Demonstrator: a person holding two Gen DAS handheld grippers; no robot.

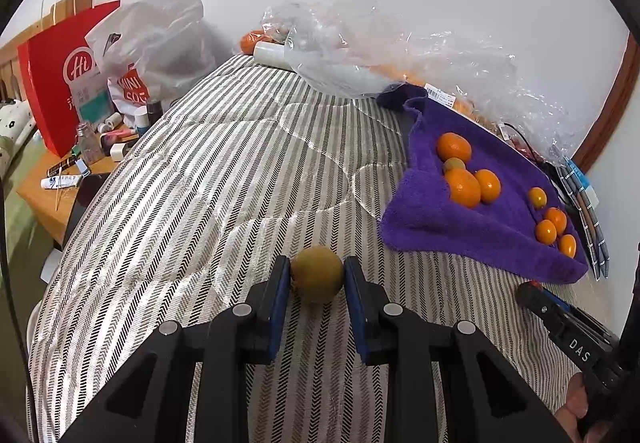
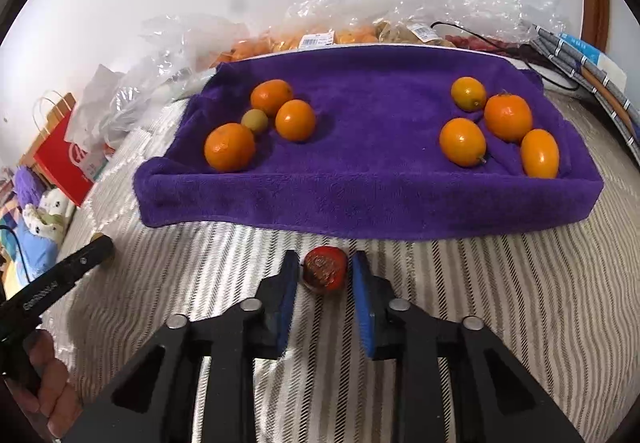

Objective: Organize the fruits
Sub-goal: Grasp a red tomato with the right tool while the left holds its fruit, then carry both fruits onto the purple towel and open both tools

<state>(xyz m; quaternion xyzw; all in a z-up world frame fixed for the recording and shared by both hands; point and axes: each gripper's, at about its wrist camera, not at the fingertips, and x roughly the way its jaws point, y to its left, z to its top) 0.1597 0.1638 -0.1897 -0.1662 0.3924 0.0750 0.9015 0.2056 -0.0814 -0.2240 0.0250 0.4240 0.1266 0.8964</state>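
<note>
So far we see purple towel on bed carrying two sorted fruit clusters. Left: two pieces. Left hand-held gripper clamped on greenish fruit; right hand-held gripper closed around red fruit, both short of towel.

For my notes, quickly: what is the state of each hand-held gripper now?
Left hand-held gripper: closed on the greenish-brown fruit.
Right hand-held gripper: closed on the small red fruit.

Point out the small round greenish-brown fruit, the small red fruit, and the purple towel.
greenish-brown fruit (image 1: 317, 274), left wrist view, its middle
red fruit (image 2: 325, 269), right wrist view, its middle
purple towel (image 2: 372, 115), right wrist view, bare centre
</note>
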